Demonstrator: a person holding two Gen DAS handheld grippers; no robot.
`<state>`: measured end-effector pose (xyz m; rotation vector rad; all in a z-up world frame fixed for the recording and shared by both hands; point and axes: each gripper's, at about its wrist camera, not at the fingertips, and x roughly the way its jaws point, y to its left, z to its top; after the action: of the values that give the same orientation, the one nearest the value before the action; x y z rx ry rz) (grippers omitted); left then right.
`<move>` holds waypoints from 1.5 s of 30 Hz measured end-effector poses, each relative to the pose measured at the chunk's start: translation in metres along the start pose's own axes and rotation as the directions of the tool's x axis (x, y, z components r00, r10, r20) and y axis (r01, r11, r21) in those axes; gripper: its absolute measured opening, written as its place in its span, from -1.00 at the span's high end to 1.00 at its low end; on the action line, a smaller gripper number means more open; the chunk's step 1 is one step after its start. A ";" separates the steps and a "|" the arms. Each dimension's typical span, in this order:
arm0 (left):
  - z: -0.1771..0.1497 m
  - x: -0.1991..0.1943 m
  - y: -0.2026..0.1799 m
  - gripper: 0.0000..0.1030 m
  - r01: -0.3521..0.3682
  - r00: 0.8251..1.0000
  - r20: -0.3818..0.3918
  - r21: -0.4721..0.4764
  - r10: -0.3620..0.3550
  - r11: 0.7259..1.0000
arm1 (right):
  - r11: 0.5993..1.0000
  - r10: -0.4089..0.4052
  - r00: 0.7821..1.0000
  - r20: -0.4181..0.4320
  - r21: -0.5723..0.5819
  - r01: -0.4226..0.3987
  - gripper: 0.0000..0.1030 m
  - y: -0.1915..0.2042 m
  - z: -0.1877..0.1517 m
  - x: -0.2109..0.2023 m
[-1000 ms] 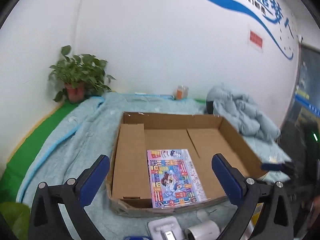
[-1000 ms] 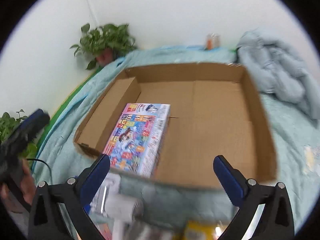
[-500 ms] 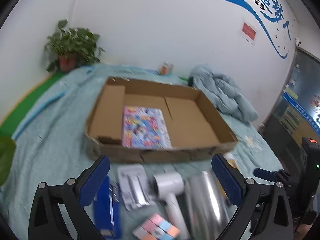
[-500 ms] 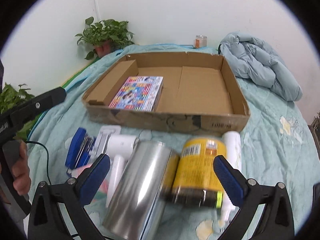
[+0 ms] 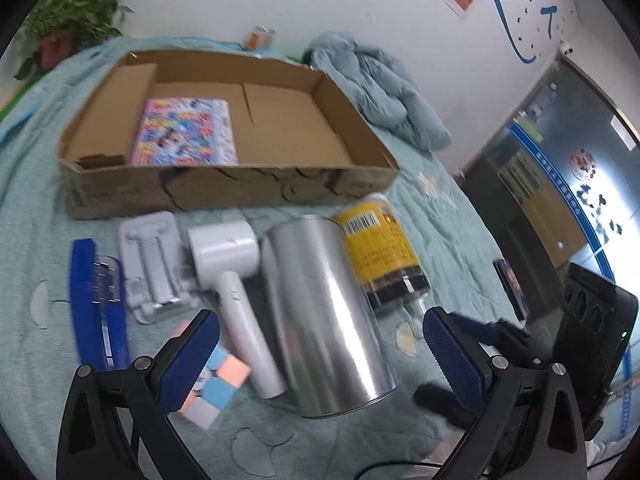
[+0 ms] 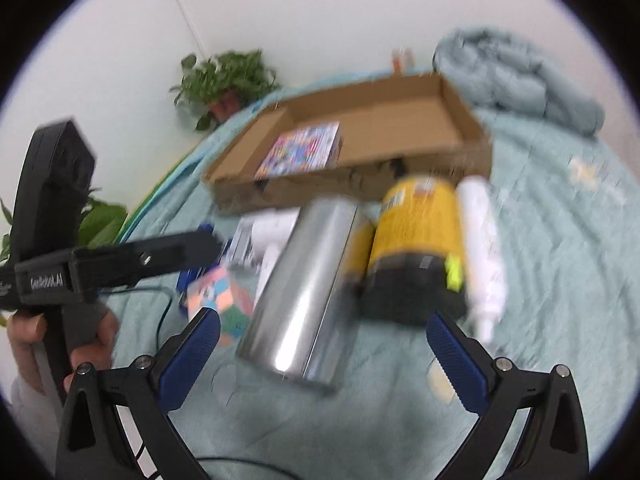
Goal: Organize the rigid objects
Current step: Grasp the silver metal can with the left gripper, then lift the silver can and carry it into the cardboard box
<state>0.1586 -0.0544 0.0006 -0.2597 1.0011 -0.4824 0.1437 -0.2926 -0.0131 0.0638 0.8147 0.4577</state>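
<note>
On the bed [image 5: 448,216], in front of the cardboard box [image 5: 224,192] (a colourful flat box [image 5: 184,132] lay inside), a silver can [image 5: 324,312] lay on its side between a white hair dryer [image 5: 232,264] and a yellow jar [image 5: 380,248]. The left hand-held gripper [image 5: 320,360] and right hand-held gripper [image 6: 320,356] both stood wide, empty, above the can.

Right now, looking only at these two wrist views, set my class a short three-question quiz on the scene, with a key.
1. True or false: the cardboard box holds only the colourful puzzle box.
2. Which lies directly beside the silver can? A) potted plant B) yellow-labelled jar C) blue stapler
3. Fill in: the jaws of both the left gripper and the right gripper are ____.

Key: 1 true; 2 B; 3 open.
</note>
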 end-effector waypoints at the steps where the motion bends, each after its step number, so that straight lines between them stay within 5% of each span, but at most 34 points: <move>1: 0.001 0.007 0.000 -0.96 0.019 1.000 -0.019 -0.011 -0.019 1.000 | 0.999 0.029 0.999 -0.028 0.022 -0.029 -1.00 -0.002 -0.002 0.006; 4: 0.008 0.036 0.005 -0.80 0.094 0.991 -0.085 -0.067 -0.100 0.993 | 0.987 0.128 0.988 -0.082 0.111 -0.118 -0.95 -0.010 -0.003 0.022; 8: 0.016 0.067 0.007 -0.62 0.087 0.983 -0.155 -0.074 -0.098 0.993 | 0.967 0.193 0.972 -0.135 0.193 -0.165 -0.53 -0.017 0.002 0.040; 21: 0.000 0.101 -0.005 -0.61 -0.002 0.964 -0.267 -0.066 -0.016 0.998 | 0.963 0.218 0.937 -0.273 0.213 -0.162 -0.53 -0.014 0.001 0.064; 30: -0.038 0.092 -0.013 -0.61 0.009 0.953 -0.297 -0.161 -0.057 0.987 | 0.971 0.223 0.897 -0.382 0.172 -0.168 -0.55 -0.006 -0.019 0.056; 45: -0.041 0.061 -0.003 -0.59 0.029 0.971 -0.228 -0.168 -0.068 0.985 | 0.979 0.196 0.922 -0.334 0.119 -0.165 -0.62 0.007 -0.013 0.062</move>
<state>0.1497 -0.0870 -0.0645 -0.3821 1.2688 -0.4829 0.1690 -0.2619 -0.0631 0.1450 1.1816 0.6183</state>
